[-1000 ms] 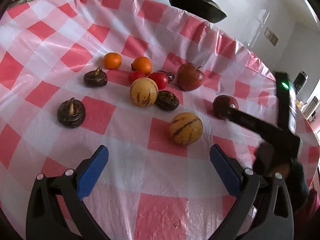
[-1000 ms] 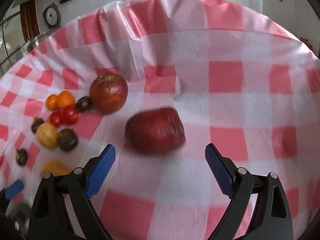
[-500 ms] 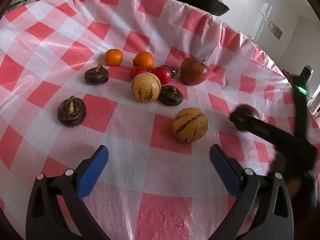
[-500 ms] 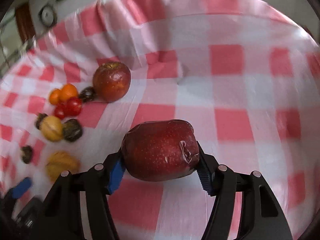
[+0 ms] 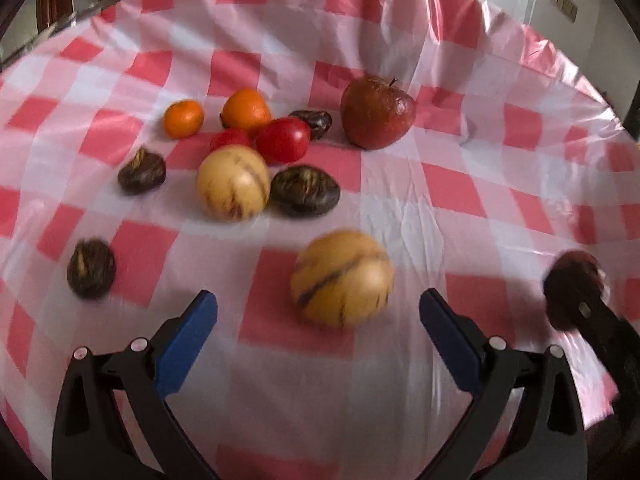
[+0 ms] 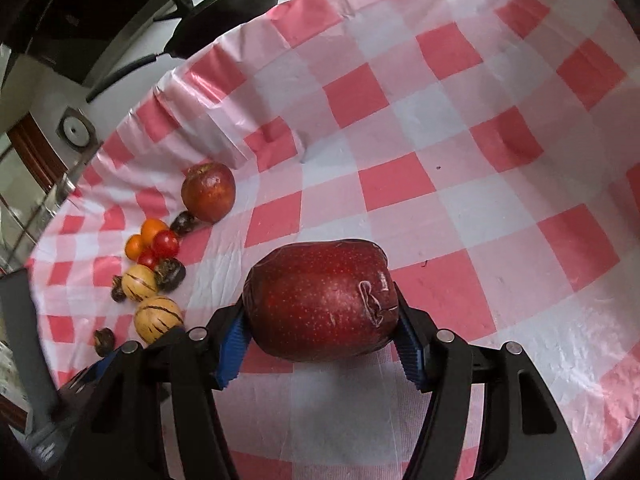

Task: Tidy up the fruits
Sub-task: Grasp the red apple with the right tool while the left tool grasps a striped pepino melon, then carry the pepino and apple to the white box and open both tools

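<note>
My right gripper [image 6: 320, 340] is shut on a dark red apple [image 6: 320, 300], held just above the checked cloth; the same apple [image 5: 572, 292] shows blurred at the right edge of the left wrist view. My left gripper [image 5: 318, 318] is open, its blue pads on either side of a striped yellow melon [image 5: 342, 278] without touching it. Beyond it lie a second yellow melon [image 5: 232, 184], two red tomatoes [image 5: 282, 140], two oranges [image 5: 246, 110], several dark water chestnuts [image 5: 304, 190] and a second red apple [image 5: 376, 112].
The red-and-white checked tablecloth [image 6: 460, 140] covers a round table; its right half holds no fruit. A black frying pan [image 6: 224, 16] sits beyond the far edge. The left gripper's body [image 6: 36, 380] shows at the lower left of the right wrist view.
My right gripper closed on the dark red apple, lifted it and rolled with it. My left gripper moved in toward the nearer striped yellow melon, which now lies between its pads.
</note>
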